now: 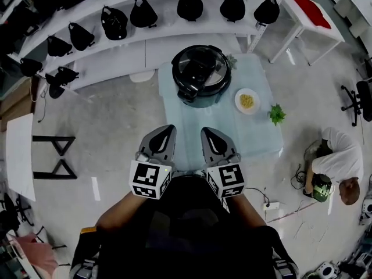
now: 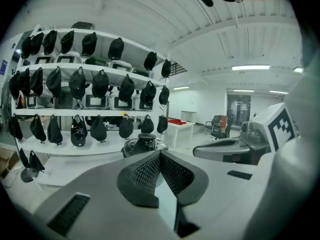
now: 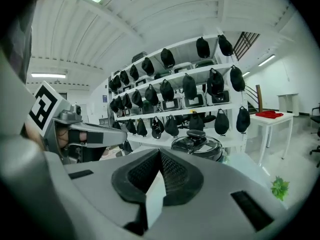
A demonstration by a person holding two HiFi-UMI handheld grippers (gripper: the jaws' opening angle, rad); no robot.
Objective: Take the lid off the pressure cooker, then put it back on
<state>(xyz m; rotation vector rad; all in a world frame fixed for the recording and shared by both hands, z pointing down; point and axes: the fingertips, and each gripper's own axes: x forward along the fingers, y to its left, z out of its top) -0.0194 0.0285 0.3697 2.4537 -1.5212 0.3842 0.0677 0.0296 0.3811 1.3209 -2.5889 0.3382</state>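
Note:
The black pressure cooker [image 1: 200, 74], round with its lid [image 1: 201, 67] on, stands at the far end of a pale blue table [image 1: 256, 138]. My left gripper [image 1: 169, 130] and right gripper [image 1: 207, 133] hover side by side over the table's near edge, well short of the cooker. Both are shut with nothing between the jaws. In the left gripper view the shut left gripper [image 2: 160, 155] points at the cooker's lid [image 2: 145, 143]. The right gripper view shows the shut right gripper [image 3: 160, 155] below the cooker [image 3: 198, 144].
A white plate of yellow food [image 1: 247, 101] and a green sprig [image 1: 276, 114] lie on the table to the cooker's right. White shelves hung with black caps [image 1: 145, 13] run behind. A white side table [image 1: 311, 13] stands at the back right. A person [image 1: 337, 161] crouches on the floor at right.

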